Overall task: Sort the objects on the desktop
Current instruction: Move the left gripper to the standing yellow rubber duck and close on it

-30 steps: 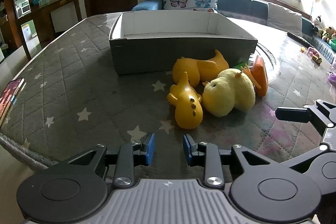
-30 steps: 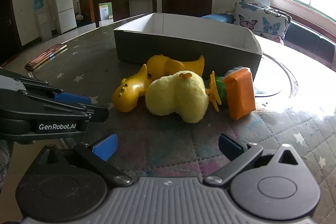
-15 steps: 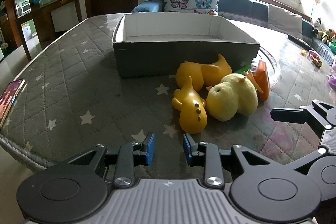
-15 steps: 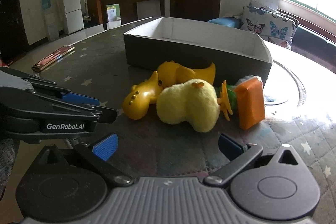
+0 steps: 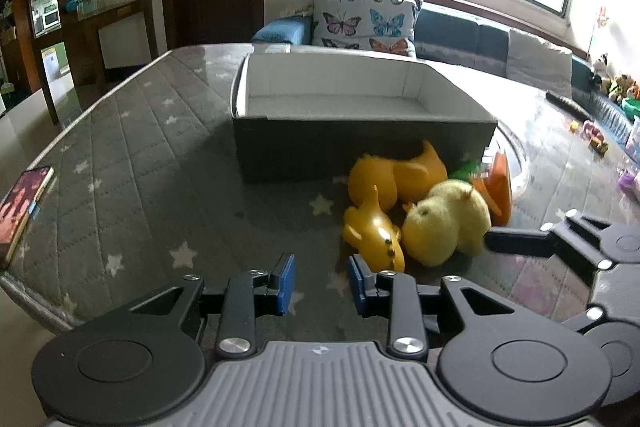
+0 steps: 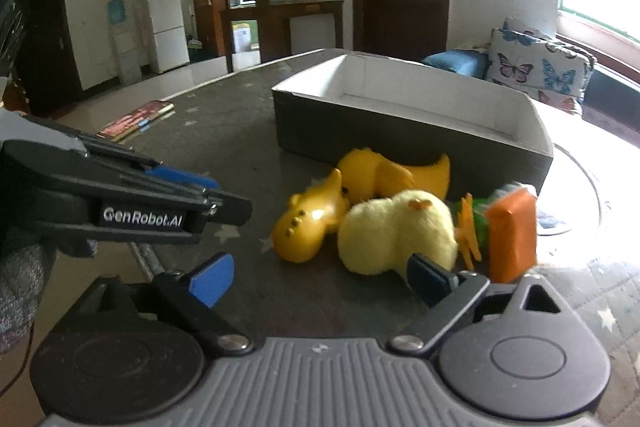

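Note:
A pile of toys lies in front of a grey box with white inside [image 5: 360, 151] [image 6: 400, 131]. It holds two yellow rubber toys [image 5: 374, 231] [image 6: 308, 223], a yellow plush chick [image 5: 448, 223] [image 6: 396, 231], an orange block [image 5: 500, 179] [image 6: 512, 231] and a green piece [image 6: 480, 223]. My left gripper [image 5: 321, 281] is narrowly open and empty, just short of the nearest rubber toy. My right gripper [image 6: 320, 277] is wide open and empty, right before the chick. The left gripper also shows in the right wrist view [image 6: 224, 201].
The toys lie on a grey quilted star-pattern table [image 5: 140, 155]. A book [image 5: 22, 203] [image 6: 136, 115] lies near its left edge. Small toys [image 5: 596, 139] sit at the far right. A sofa with butterfly cushions [image 5: 364, 23] stands behind.
Both grippers have moved forward toward the toy pile, which now looks closer. The jaw openings have not changed.

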Demonstrator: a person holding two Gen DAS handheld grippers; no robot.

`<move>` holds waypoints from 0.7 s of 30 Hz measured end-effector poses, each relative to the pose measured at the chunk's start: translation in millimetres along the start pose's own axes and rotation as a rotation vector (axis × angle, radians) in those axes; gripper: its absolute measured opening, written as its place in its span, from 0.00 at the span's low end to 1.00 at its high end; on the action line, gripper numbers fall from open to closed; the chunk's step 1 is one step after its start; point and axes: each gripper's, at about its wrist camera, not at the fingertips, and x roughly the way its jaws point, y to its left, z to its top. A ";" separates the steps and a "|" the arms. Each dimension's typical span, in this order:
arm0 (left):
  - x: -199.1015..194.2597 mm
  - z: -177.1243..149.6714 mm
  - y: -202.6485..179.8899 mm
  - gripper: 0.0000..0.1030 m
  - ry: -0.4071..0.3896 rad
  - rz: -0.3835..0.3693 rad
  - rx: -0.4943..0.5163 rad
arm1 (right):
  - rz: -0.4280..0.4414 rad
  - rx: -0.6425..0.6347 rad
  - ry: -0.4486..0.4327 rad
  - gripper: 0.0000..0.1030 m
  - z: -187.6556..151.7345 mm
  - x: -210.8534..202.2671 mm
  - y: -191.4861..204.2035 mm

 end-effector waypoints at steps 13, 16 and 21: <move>23.1 25.8 0.8 0.31 0.046 -0.132 0.002 | 0.089 0.001 0.038 0.69 11.7 21.9 5.7; 31.6 28.2 1.0 0.31 0.065 -0.149 -0.001 | 0.104 0.012 0.052 0.66 13.6 29.6 5.0; 44.6 32.6 6.1 0.31 0.091 -0.160 -0.021 | 0.108 0.037 0.060 0.63 18.0 42.4 2.0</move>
